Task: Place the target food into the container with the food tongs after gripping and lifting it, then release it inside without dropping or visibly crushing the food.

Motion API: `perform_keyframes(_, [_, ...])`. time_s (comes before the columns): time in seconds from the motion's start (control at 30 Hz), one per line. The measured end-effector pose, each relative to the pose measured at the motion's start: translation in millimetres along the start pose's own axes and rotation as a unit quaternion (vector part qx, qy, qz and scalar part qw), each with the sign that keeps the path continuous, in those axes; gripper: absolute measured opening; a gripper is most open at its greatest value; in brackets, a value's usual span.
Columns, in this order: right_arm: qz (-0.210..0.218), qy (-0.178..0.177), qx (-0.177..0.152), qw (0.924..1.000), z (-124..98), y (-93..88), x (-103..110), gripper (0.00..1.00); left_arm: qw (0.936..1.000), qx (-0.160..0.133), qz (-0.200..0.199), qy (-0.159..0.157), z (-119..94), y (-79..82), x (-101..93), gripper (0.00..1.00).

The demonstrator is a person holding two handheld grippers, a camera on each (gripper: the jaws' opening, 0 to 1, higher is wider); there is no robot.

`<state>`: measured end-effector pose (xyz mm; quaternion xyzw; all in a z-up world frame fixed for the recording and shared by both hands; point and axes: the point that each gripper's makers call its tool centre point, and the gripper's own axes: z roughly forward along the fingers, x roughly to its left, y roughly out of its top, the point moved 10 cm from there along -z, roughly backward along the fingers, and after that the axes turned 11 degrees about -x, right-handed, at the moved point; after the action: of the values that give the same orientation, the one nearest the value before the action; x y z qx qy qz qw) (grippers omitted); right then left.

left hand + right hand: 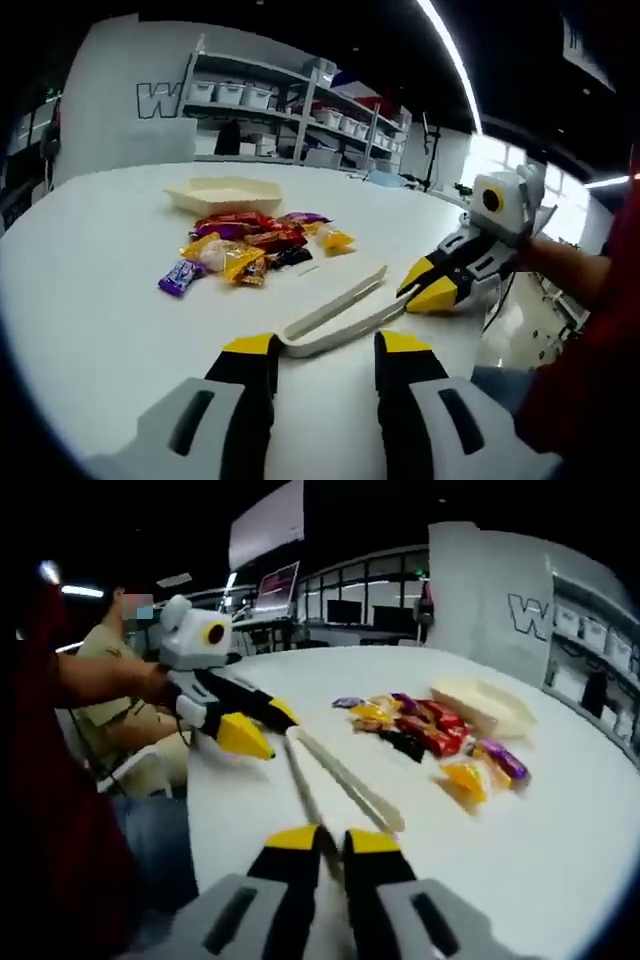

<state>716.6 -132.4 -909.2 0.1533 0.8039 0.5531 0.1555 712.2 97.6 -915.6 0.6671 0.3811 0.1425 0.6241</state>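
White food tongs [335, 312] [340, 775] lie on the round white table, their joined end just ahead of my left gripper [325, 343], which is open. My right gripper [333, 838] [432, 283] is shut on the far end of one tong arm. In the right gripper view the left gripper [245, 728] stands beside the tongs' joined end. A pile of wrapped candies [250, 245] [430, 730] in red, yellow and purple lies beyond the tongs. Behind the pile sits a shallow cream container [225, 195] [485, 705] with nothing in it.
One purple candy [182, 277] lies apart at the pile's left. The table's edge [470, 340] runs close behind the right gripper. Shelves with bins [300, 100] stand past the table, and a person [105, 680] sits at its far side.
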Motion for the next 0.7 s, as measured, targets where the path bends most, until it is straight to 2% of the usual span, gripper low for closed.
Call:
perform_keyframes(0.07, [-0.011, 0.022, 0.004, 0.9997, 4, 1.9, 4, 0.03, 0.9999, 0.006, 0.015, -0.001, 0, 0.1, 0.9, 0.31])
perform_keyframes(0.1, [-0.002, 0.018, 0.008, 0.9998, 7, 2.6, 4, 0.03, 0.999, 0.011, 0.044, 0.001, 1, 0.1, 2.0, 0.3])
perform_keyframes(0.13, [-0.006, 0.019, 0.01, 0.9997, 8, 3.4, 3, 0.02, 0.9985, 0.012, 0.054, 0.004, 1, 0.1, 2.0, 0.3])
perform_keyframes(0.23, [-0.034, 0.049, 0.011, 0.9982, 7, 2.4, 5, 0.0, 0.999, 0.008, 0.043, 0.001, 2, 0.4, 1.5, 0.34])
perform_keyframes(0.27, [-0.026, 0.049, 0.002, 0.9985, 8, 3.6, 7, 0.0, 0.9991, 0.004, 0.043, 0.002, 2, 0.7, 1.4, 0.36])
perform_keyframes(0.3, [-0.022, 0.046, 0.012, 0.9986, 7, 3.1, 6, 0.0, 0.999, 0.004, 0.045, 0.0, 1, 0.3, 1.0, 0.36])
perform_keyframes(0.37, [0.008, 0.055, -0.014, 0.9984, 3, 5.4, 8, 0.0, 0.9985, 0.005, 0.054, -0.002, 0, -0.7, 0.3, 0.38])
perform_keyframes(0.43, [0.007, 0.051, -0.044, 0.9977, -2, 11.0, 8, 0.0, 0.9986, -0.001, 0.052, 0.004, -1, -1.0, 1.3, 0.44])
perform_keyframes(0.53, [0.023, 0.056, -0.062, 0.9962, -6, 17.1, 11, 0.0, 0.999, -0.017, 0.04, 0.003, -2, 0.6, 1.5, 0.52])
perform_keyframes(0.6, [0.035, 0.061, -0.084, 0.994, -7, 23.5, 14, 0.0, 0.9989, -0.042, 0.017, -0.015, -2, 5.1, -2.3, 0.51])
perform_keyframes(0.7, [0.072, 0.091, -0.123, 0.9856, -7, 35.5, 22, 0.0, 0.9949, -0.082, -0.036, -0.048, -3, 16.4, -11.2, 0.53])
